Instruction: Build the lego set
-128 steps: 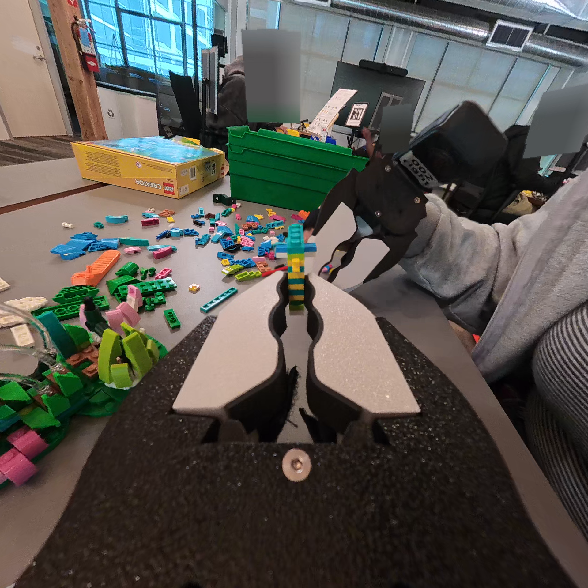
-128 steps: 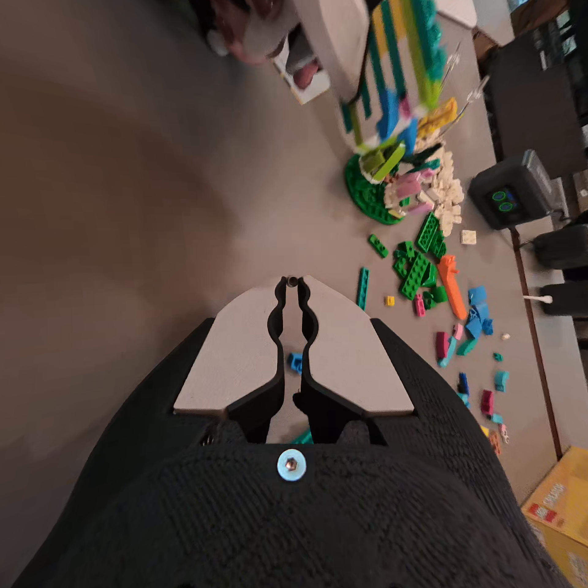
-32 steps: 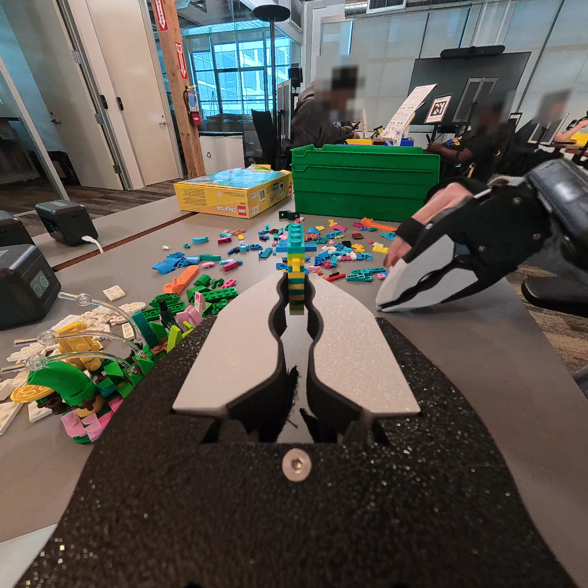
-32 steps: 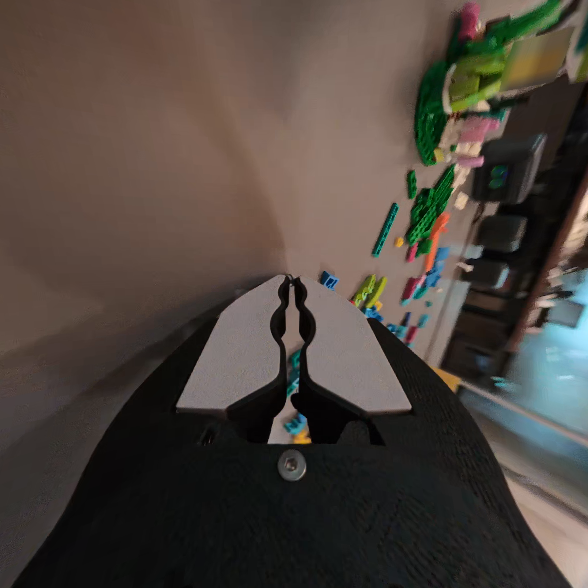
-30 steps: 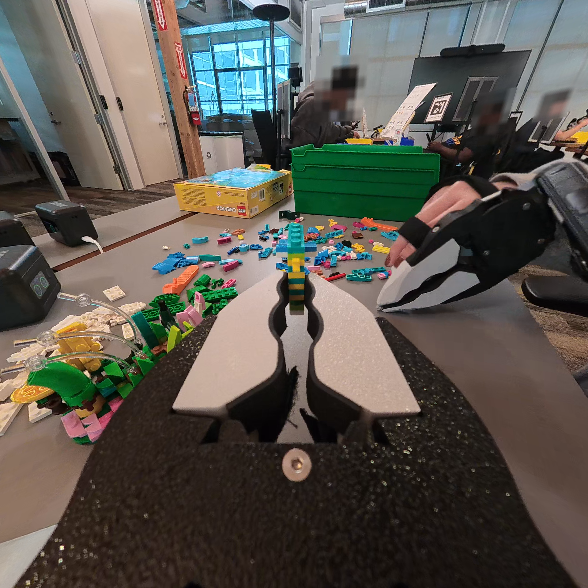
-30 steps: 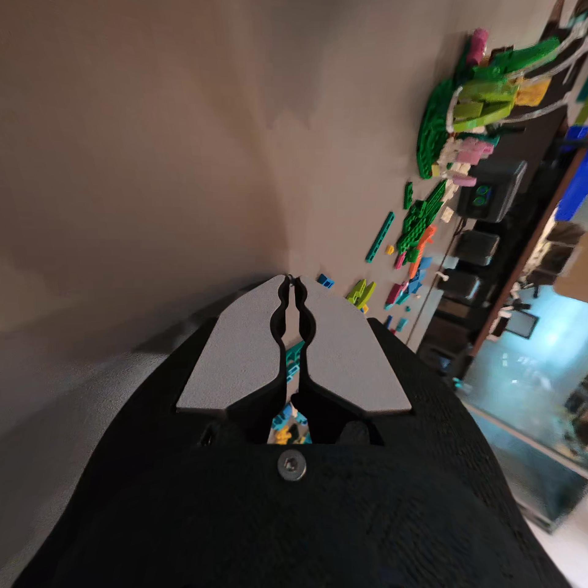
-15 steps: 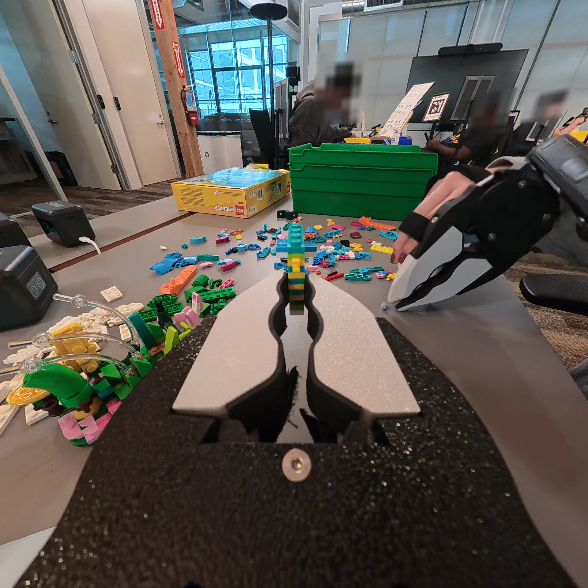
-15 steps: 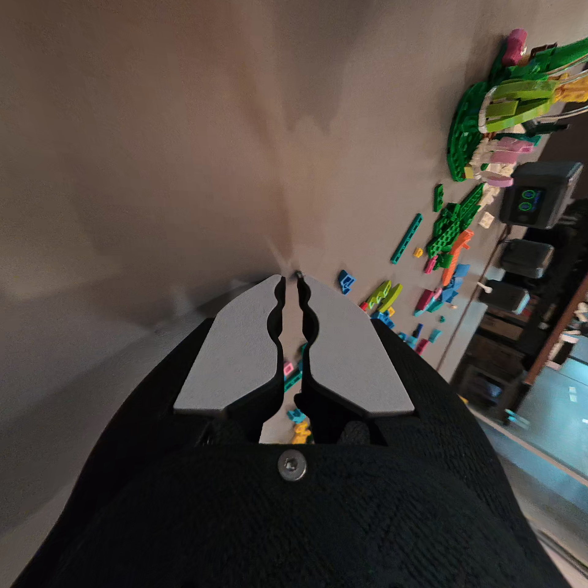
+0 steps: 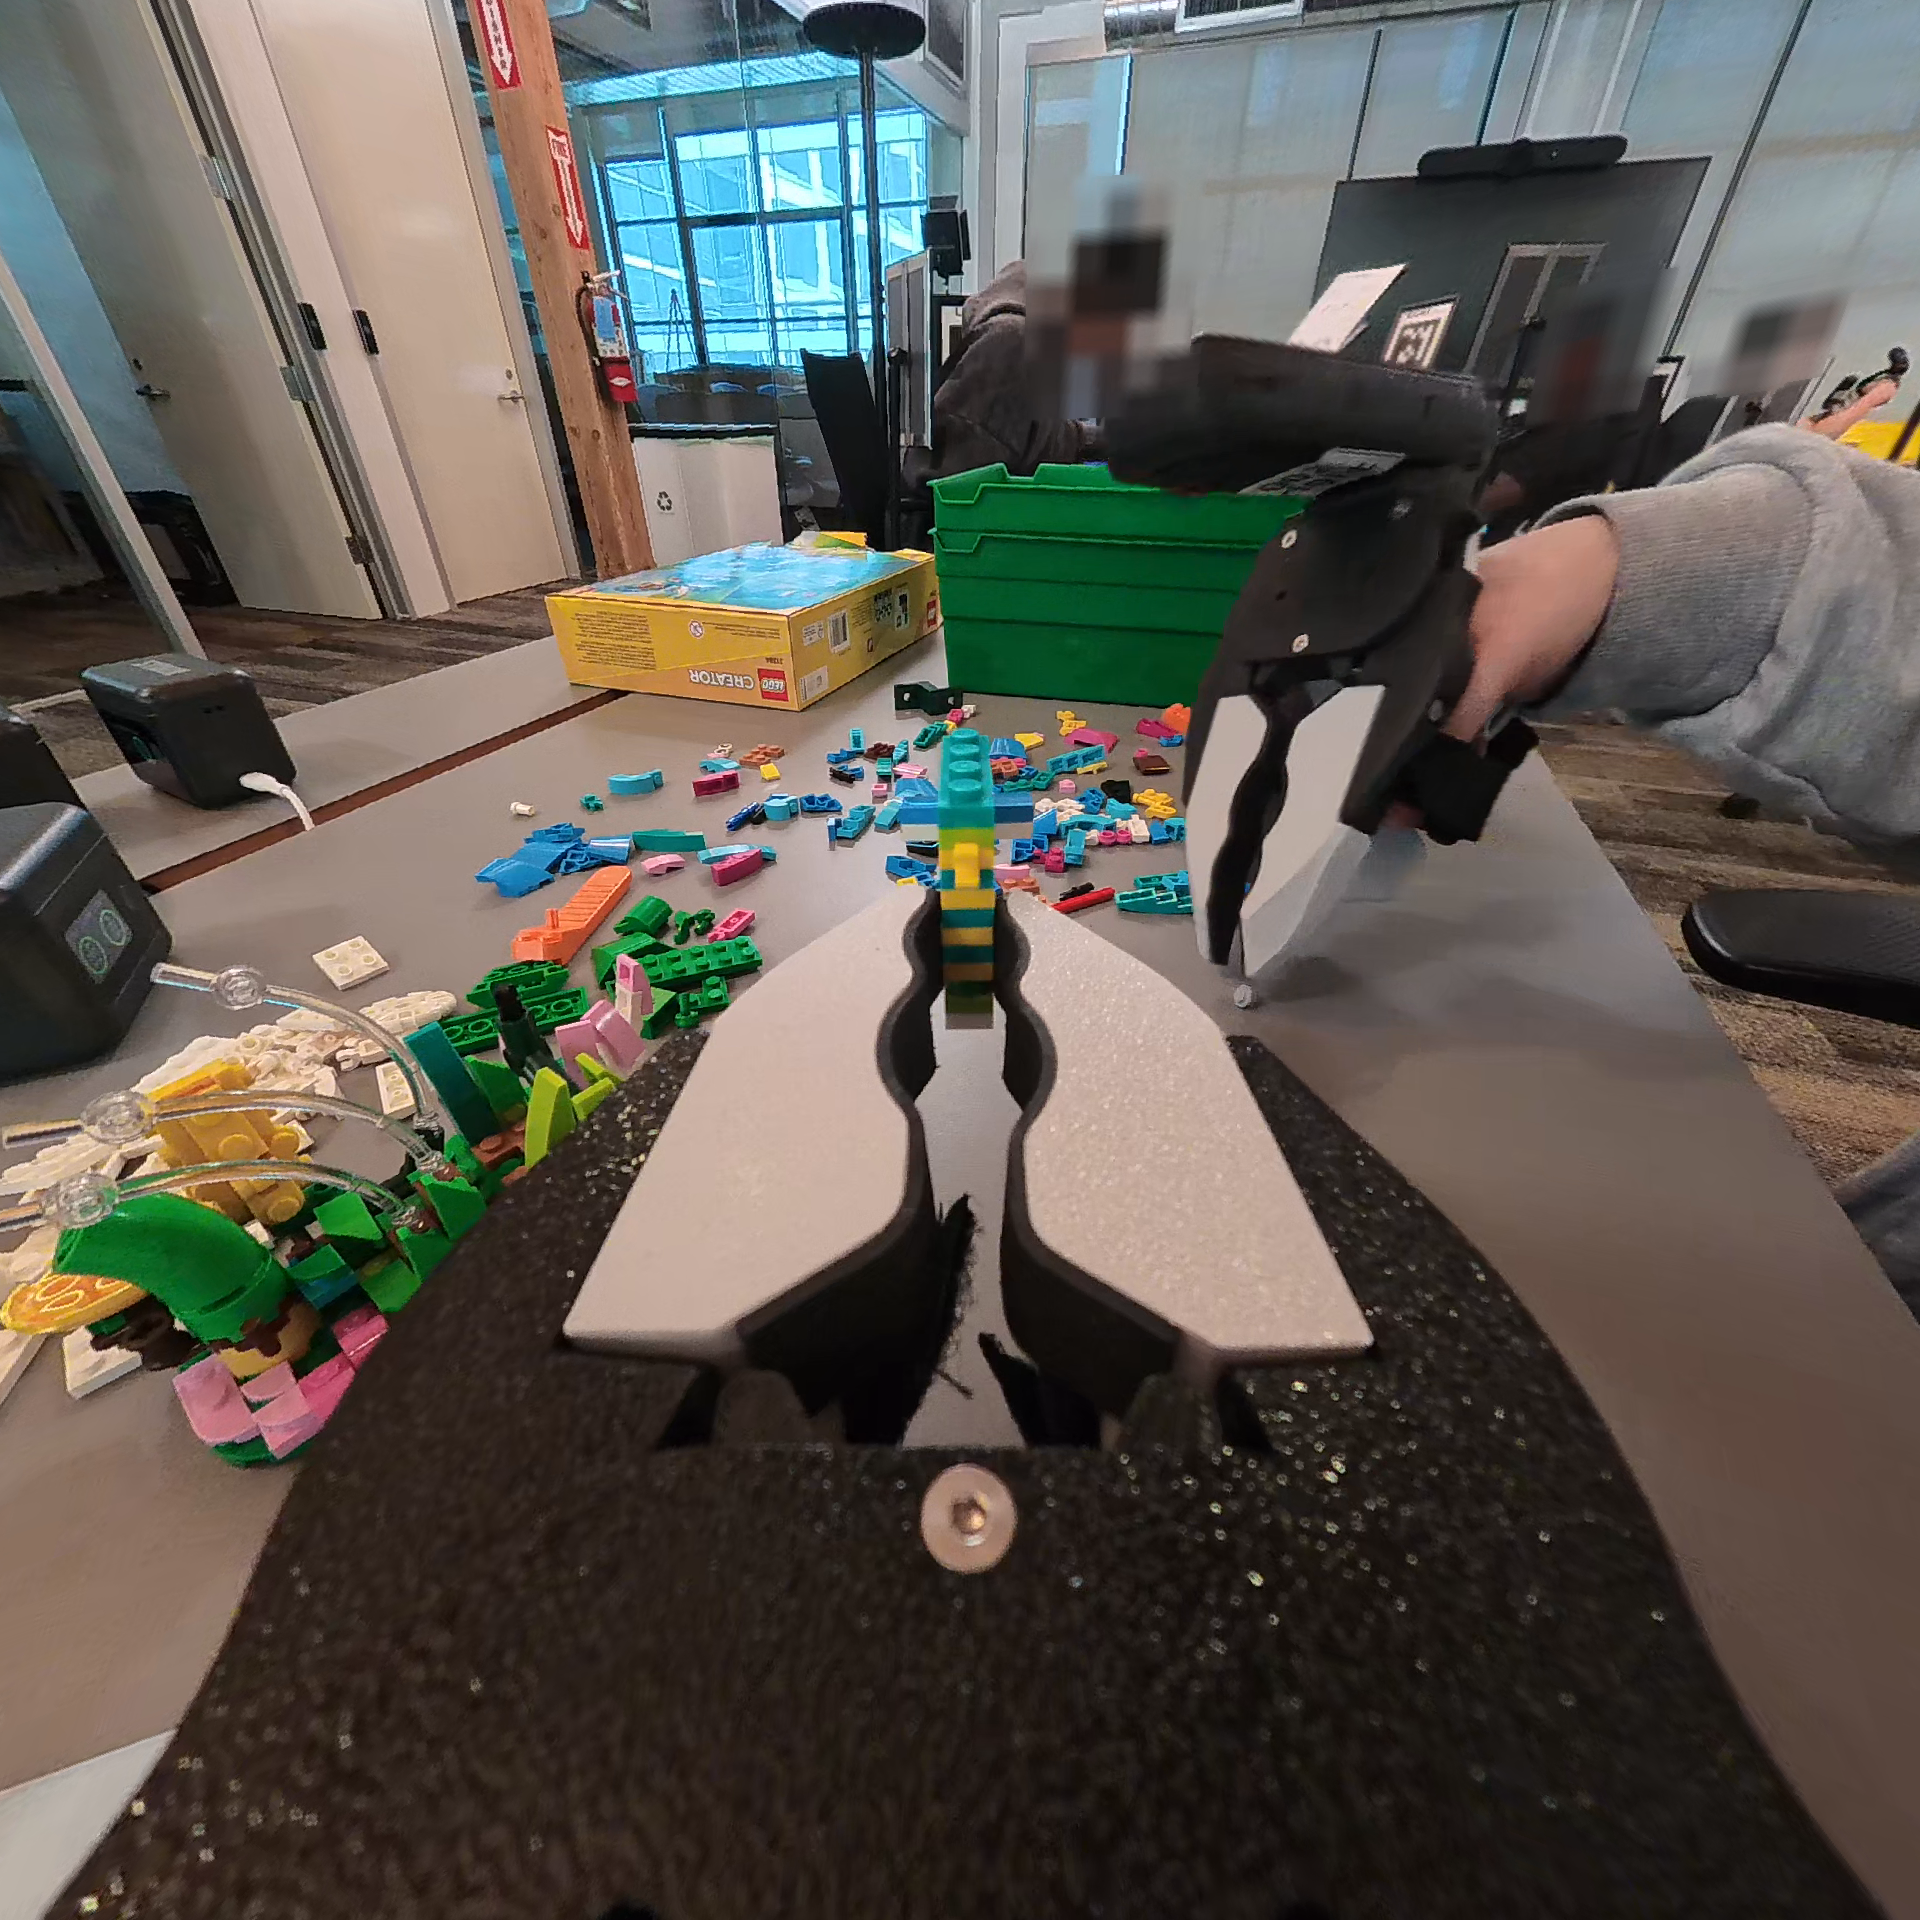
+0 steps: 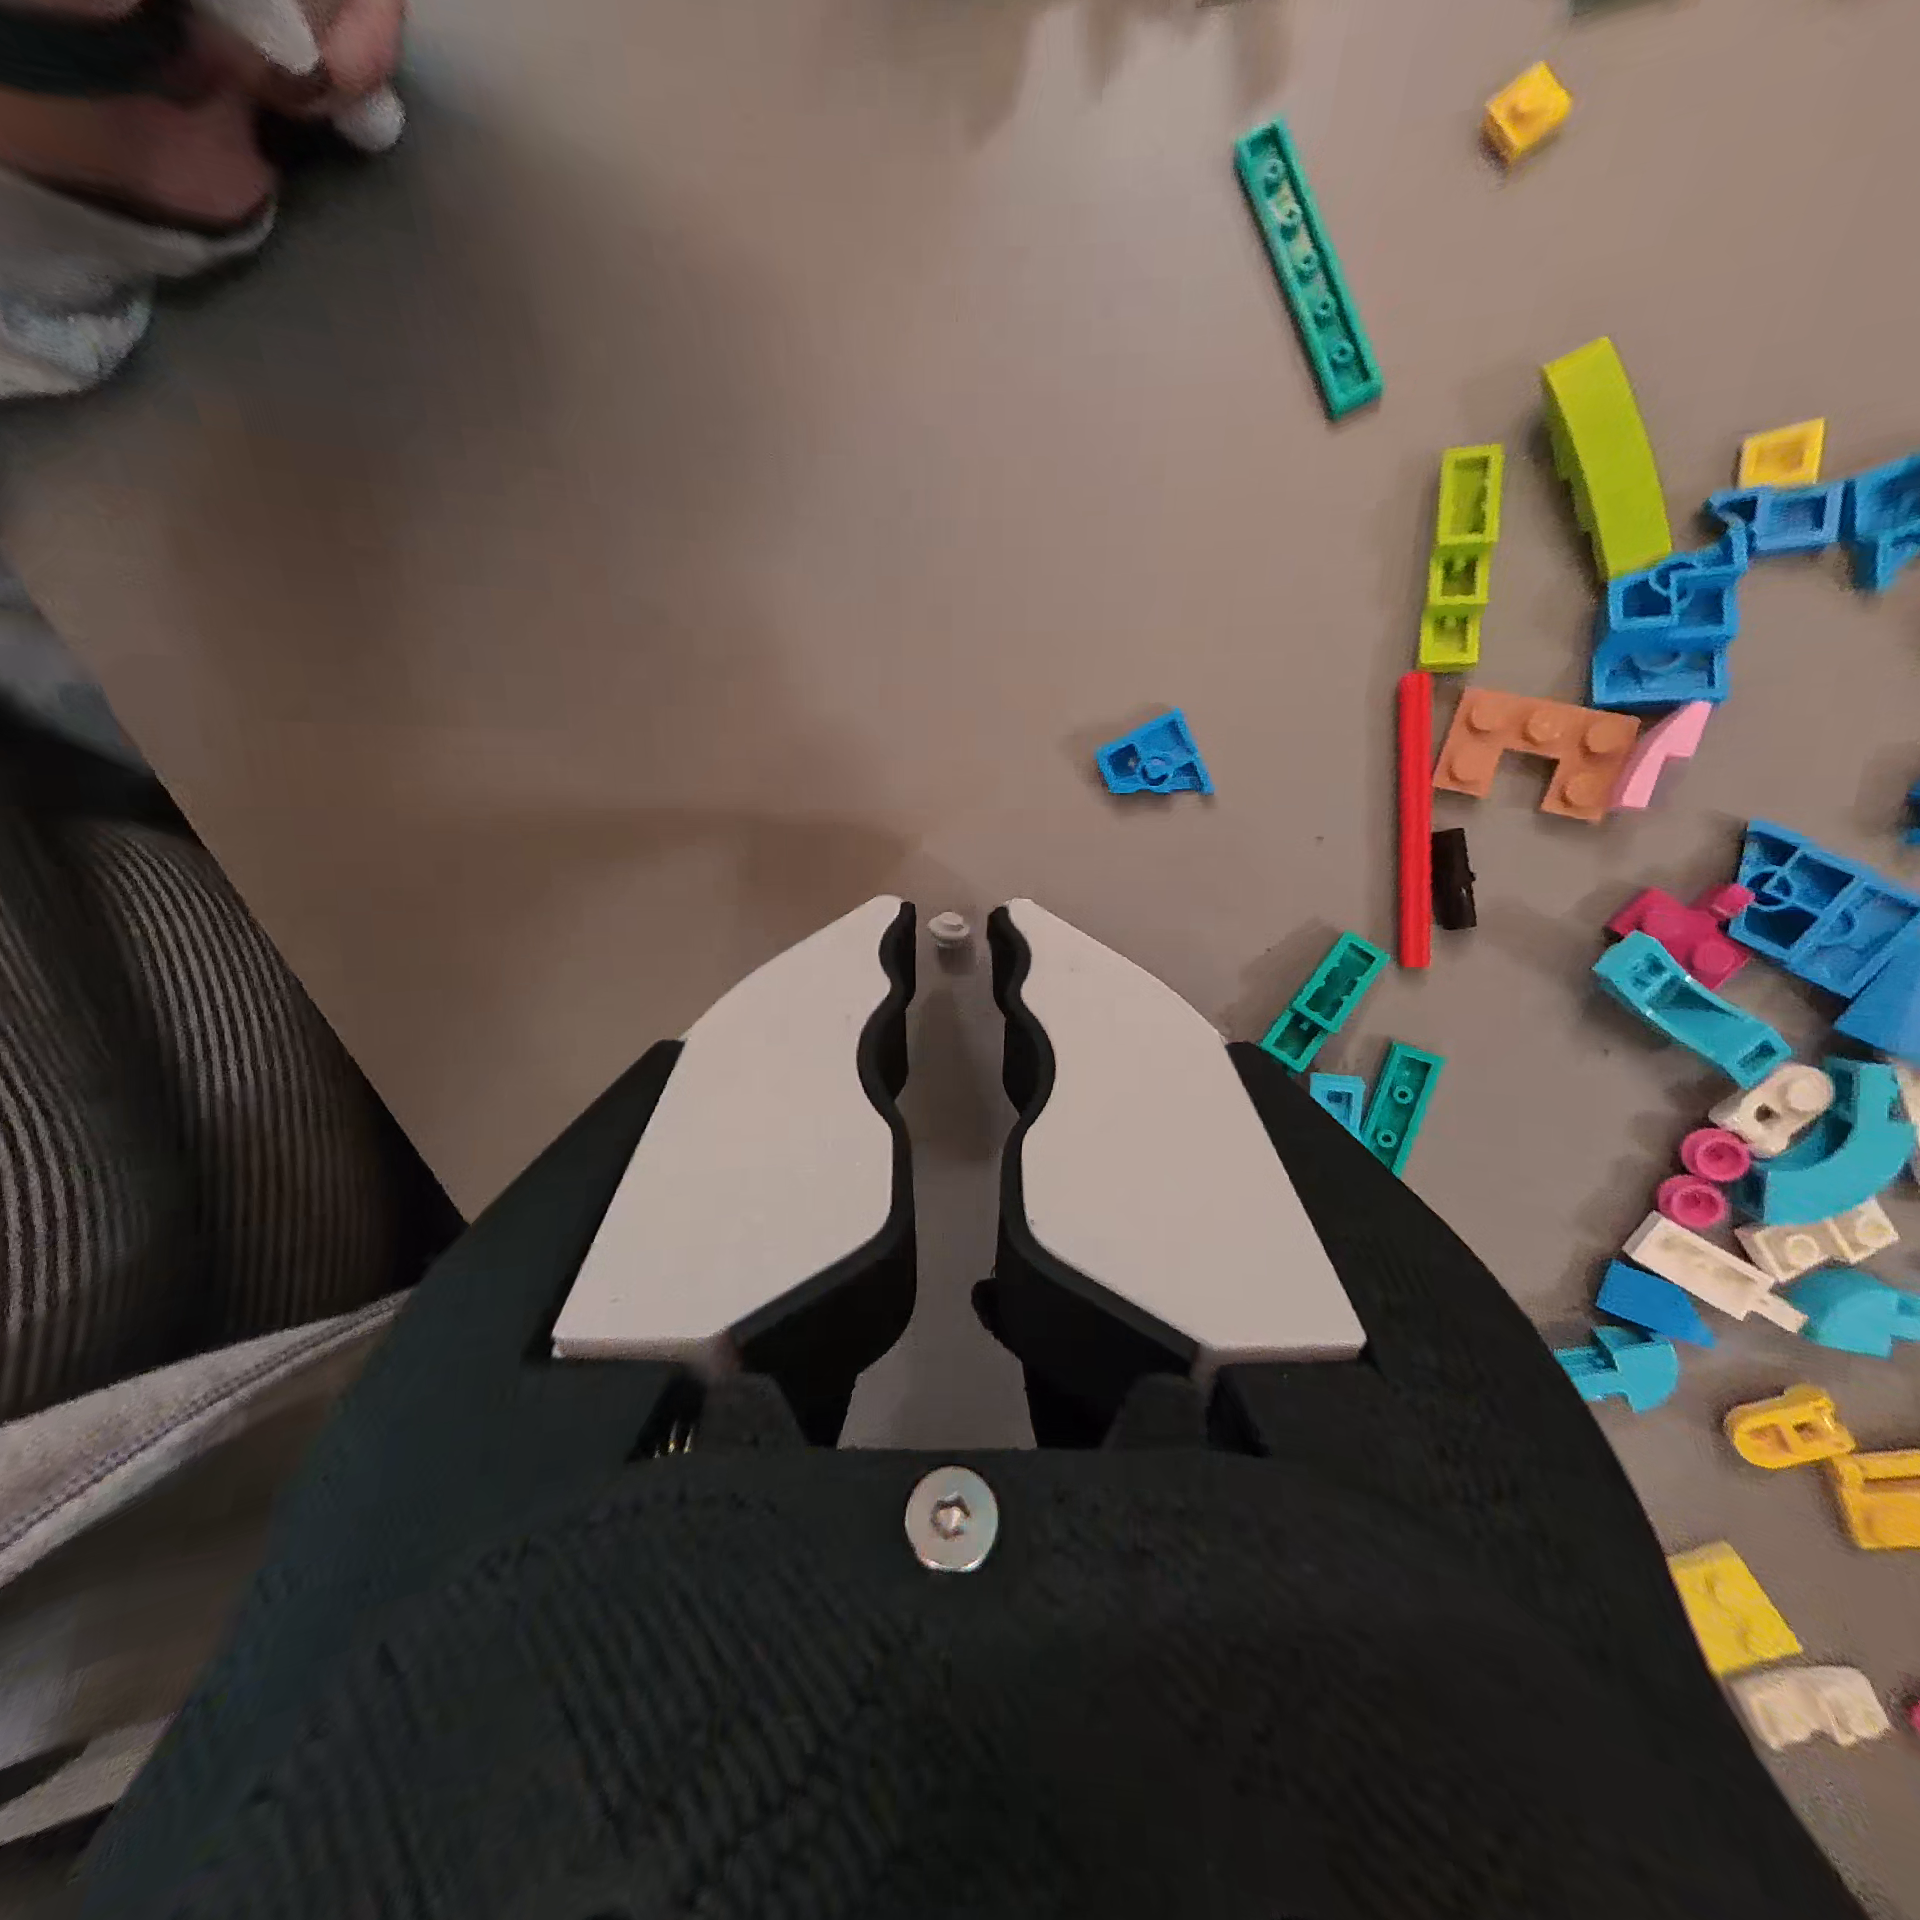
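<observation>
Grey stud [image 10: 950, 928] lies seemingly untouched between right gripper [image 10: 948, 920] tips.

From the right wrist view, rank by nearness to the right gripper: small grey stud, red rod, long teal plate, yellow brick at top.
1. Small grey stud, between the right gripper tips.
2. Red rod, right.
3. Long teal plate, upper right.
4. Yellow brick, top right.

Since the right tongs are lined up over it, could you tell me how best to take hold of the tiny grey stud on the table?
Grip the tiny grey stud across its round sides, coming straight down from above. It stands upright, alone on bare table, and the right tongs are open with a finger on each side of it.
</observation>
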`<state>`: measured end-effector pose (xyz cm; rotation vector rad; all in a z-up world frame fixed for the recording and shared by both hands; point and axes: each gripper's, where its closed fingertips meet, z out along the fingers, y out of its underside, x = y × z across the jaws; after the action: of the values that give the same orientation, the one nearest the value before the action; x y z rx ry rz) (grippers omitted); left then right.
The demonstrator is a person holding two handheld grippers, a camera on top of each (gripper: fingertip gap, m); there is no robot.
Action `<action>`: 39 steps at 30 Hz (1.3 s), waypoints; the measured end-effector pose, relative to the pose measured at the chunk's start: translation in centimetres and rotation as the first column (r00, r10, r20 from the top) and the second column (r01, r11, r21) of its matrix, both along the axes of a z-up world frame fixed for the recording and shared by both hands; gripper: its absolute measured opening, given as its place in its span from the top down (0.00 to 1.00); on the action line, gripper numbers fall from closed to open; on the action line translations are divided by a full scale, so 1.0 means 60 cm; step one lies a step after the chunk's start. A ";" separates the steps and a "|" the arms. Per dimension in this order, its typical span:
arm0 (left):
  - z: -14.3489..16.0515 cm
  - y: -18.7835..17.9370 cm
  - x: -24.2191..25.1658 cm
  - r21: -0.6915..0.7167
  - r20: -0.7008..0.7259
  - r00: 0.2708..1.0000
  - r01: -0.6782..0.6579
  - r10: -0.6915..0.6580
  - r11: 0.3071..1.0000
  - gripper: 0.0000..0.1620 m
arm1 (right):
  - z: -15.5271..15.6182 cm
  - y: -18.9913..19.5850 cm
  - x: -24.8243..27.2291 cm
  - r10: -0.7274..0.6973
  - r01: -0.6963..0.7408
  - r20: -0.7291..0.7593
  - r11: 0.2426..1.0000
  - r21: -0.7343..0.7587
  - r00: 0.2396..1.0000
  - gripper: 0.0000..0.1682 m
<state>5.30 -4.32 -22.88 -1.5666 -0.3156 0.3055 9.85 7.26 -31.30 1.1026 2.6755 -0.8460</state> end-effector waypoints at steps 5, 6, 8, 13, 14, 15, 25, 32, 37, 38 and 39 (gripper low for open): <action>0.000 0.000 0.000 0.000 0.002 1.000 0.002 -0.002 1.000 0.95 | -0.009 0.002 -0.001 -0.004 0.003 0.045 1.000 0.020 0.999 0.92; 0.000 0.000 0.000 0.000 0.003 1.000 0.002 -0.002 1.000 0.95 | -0.011 0.002 0.000 0.002 -0.003 0.048 1.000 0.028 0.999 0.92; 0.000 0.000 0.000 0.001 0.004 1.000 0.002 -0.002 1.000 0.95 | -0.013 0.002 0.002 0.011 -0.013 0.057 0.999 0.035 0.998 0.92; 0.000 0.001 0.000 -0.001 0.004 1.000 0.004 -0.004 1.000 0.95 | -0.016 0.003 0.002 0.024 -0.027 0.050 0.998 0.048 0.998 0.93; -0.001 0.001 0.000 -0.001 0.004 1.000 0.004 -0.004 1.000 0.95 | -0.017 0.004 0.003 0.027 -0.029 0.049 0.998 0.050 0.998 0.95; -0.001 0.001 0.000 -0.001 0.004 1.000 0.004 -0.004 1.000 0.95 | -0.018 0.004 0.004 0.028 -0.030 0.052 0.998 0.047 0.998 0.97; -0.001 0.004 0.005 -0.003 0.008 1.000 0.020 -0.020 1.000 0.95 | 0.045 -0.028 -0.005 -0.037 0.081 0.125 0.927 -0.365 0.991 0.97; -0.002 0.007 0.009 -0.003 0.011 0.999 0.036 -0.036 0.999 0.95 | 0.087 -0.054 -0.017 -0.020 0.078 0.111 0.835 -0.545 0.994 0.97; 0.005 0.014 0.021 0.035 0.046 0.997 0.066 -0.068 0.997 0.95 | 0.122 -0.073 -0.040 -0.027 -0.067 -0.155 0.819 -0.570 0.987 0.97; 0.005 0.016 0.025 0.038 0.052 0.996 0.075 -0.077 0.996 0.95 | 0.132 -0.078 -0.045 -0.031 -0.105 -0.225 0.817 -0.567 0.974 0.97; 0.003 0.019 0.028 0.038 0.058 0.995 0.084 -0.086 0.996 0.95 | 0.143 -0.084 -0.049 -0.036 -0.137 -0.282 0.810 -0.570 0.959 0.97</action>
<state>6.97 -3.19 -22.67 -1.5512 -0.2987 0.1861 6.89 2.22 -22.71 0.7921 2.3261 -1.7779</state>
